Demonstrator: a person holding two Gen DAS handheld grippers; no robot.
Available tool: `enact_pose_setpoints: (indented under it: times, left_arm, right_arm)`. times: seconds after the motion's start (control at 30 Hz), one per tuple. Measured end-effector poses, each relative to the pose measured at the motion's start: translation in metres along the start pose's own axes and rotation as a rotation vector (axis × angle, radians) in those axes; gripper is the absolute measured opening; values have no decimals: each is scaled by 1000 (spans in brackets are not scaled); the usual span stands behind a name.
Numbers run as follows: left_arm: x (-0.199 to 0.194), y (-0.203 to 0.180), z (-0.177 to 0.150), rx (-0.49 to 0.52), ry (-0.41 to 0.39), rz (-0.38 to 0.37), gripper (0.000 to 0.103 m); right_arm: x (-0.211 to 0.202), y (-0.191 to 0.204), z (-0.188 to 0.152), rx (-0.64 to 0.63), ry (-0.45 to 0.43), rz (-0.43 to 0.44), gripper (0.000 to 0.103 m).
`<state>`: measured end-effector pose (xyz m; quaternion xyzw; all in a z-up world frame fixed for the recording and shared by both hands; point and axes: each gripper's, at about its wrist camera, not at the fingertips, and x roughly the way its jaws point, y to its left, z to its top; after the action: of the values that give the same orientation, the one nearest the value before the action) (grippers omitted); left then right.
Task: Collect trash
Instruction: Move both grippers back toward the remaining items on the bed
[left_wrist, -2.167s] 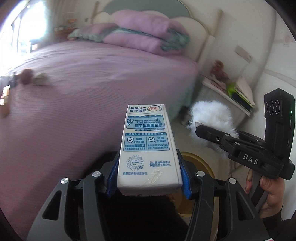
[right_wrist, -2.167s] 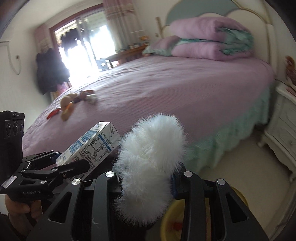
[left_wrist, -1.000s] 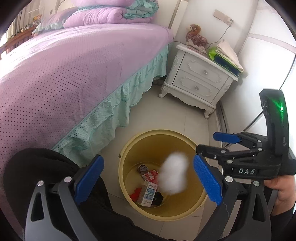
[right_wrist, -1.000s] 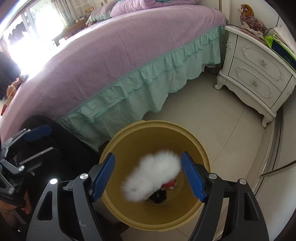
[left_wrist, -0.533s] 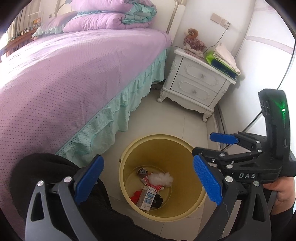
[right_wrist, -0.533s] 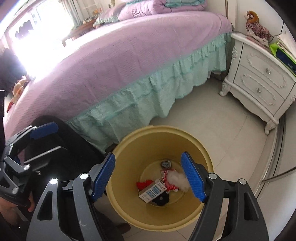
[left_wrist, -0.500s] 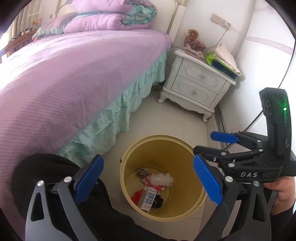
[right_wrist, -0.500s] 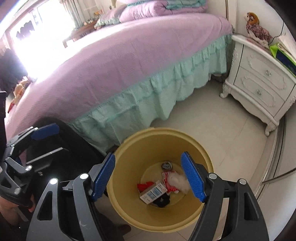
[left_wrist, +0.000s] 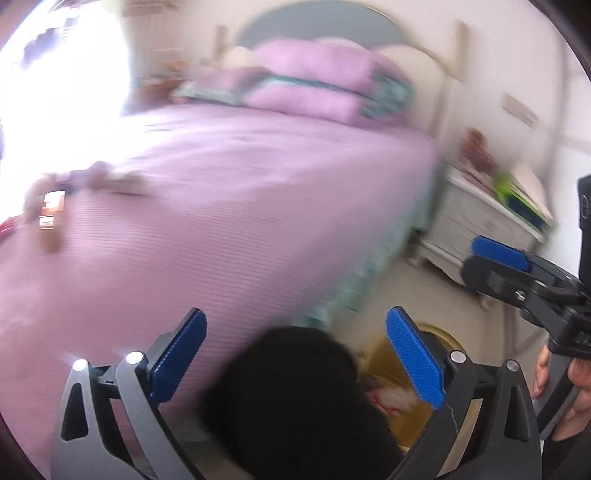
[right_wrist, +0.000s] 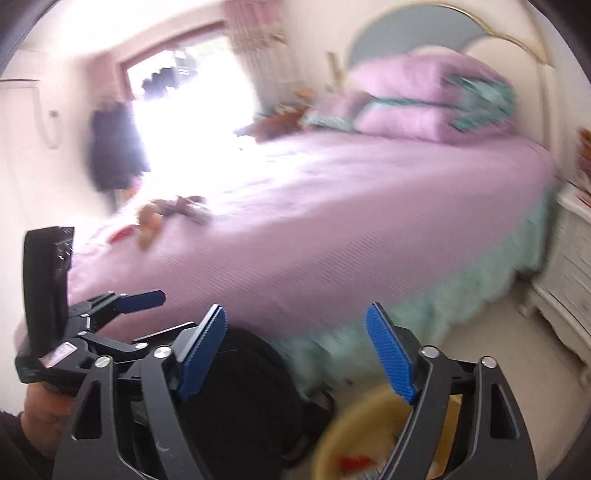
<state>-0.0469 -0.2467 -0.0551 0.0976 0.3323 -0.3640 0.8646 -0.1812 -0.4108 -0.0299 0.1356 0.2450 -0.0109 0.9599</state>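
Observation:
Both views are blurred by motion. My left gripper (left_wrist: 295, 325) is open with nothing between its blue pads, and it points over the purple bed (left_wrist: 240, 206). My right gripper (right_wrist: 295, 314) also holds nothing, and its jaws are opening. The yellow bin (left_wrist: 448, 341) sits low on the floor beneath both grippers, also at the bottom of the right wrist view as the yellow bin (right_wrist: 351, 421). A white fluffy ball (left_wrist: 397, 398) lies inside it with other scraps. Small brown and red items (right_wrist: 162, 218) lie far left on the bed, seen as blurred items (left_wrist: 50, 210).
The person's dark knee (left_wrist: 295, 398) fills the bottom centre between bed and bin. A white nightstand (left_wrist: 476, 221) with books stands right of the bed. Folded purple quilts (right_wrist: 424, 107) lie at the headboard. A bright window (right_wrist: 192, 110) is at the far left.
Both cameras have swung up from the bin toward the bed, so the bin has dropped to the bottom edge. The white fluffy ball stays in the bin. The right jaws stand slightly wider.

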Motion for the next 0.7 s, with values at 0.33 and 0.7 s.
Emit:
enact_pose_setpoints:
  times: [0.33,0.7]
  left_arm:
    - [-49,119,15,-197,-112,283,99]
    - [-43,193,26,-335,-122,380,99]
  right_arm:
    - [67,94,52,-177,-116,207,92]
    - [158,133,79,-286,-91,191,95]
